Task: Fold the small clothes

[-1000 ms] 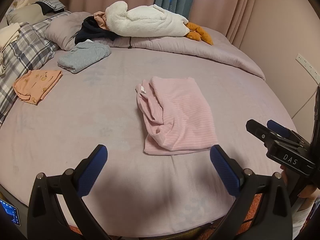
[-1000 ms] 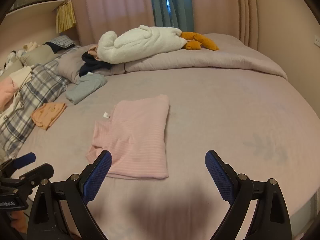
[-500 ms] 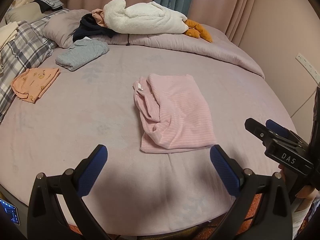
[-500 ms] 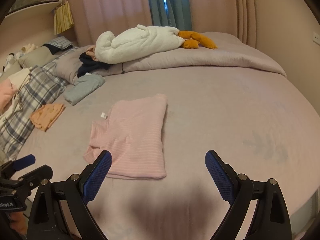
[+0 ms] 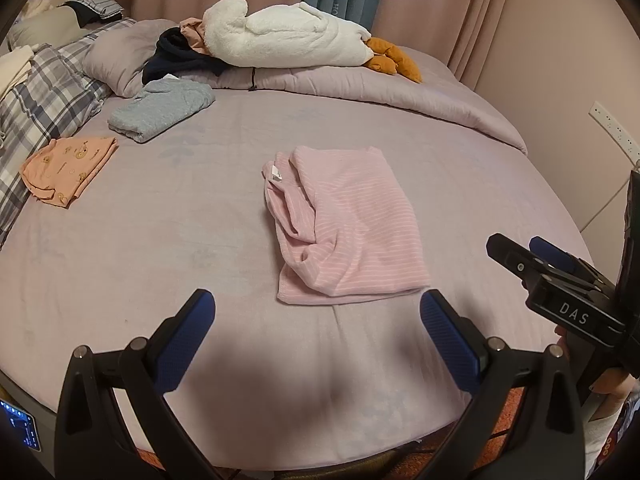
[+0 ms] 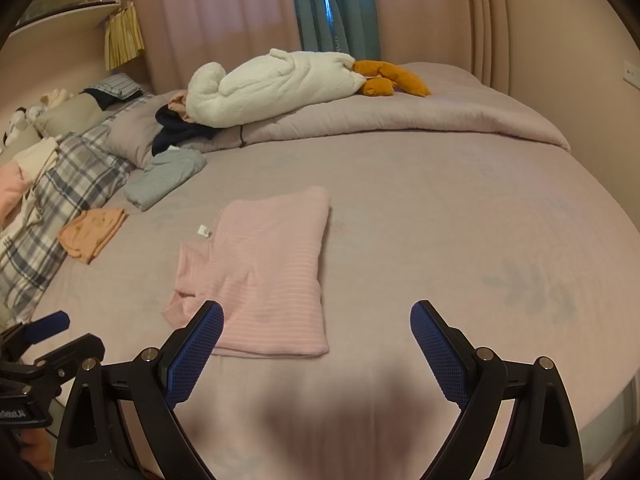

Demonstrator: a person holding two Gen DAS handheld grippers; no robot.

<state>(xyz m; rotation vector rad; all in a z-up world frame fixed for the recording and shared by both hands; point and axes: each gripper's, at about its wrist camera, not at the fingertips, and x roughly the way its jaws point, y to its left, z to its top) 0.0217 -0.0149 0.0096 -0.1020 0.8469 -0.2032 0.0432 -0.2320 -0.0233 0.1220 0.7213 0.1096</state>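
Observation:
A pink striped garment (image 5: pixel 348 224) lies folded in a rough rectangle on the mauve bed (image 5: pixel 160 240), with a white label at its upper left corner. It also shows in the right wrist view (image 6: pixel 268 272). My left gripper (image 5: pixel 318 338) is open and empty, held above the bed just short of the garment's near edge. My right gripper (image 6: pixel 316 348) is open and empty, over the garment's near right corner. The right gripper also shows at the right edge of the left wrist view (image 5: pixel 560 280).
A folded grey garment (image 5: pixel 160 110) and a folded orange garment (image 5: pixel 66 168) lie at the left. A white fleece bundle (image 5: pixel 280 36), a dark garment (image 5: pixel 180 60) and an orange plush toy (image 5: pixel 392 58) lie on the rolled duvet (image 5: pixel 400 92). Plaid bedding (image 5: pixel 36 104) lies at the left.
Both grippers stay open and empty. The views have shifted slightly; the pink garment has not changed shape.

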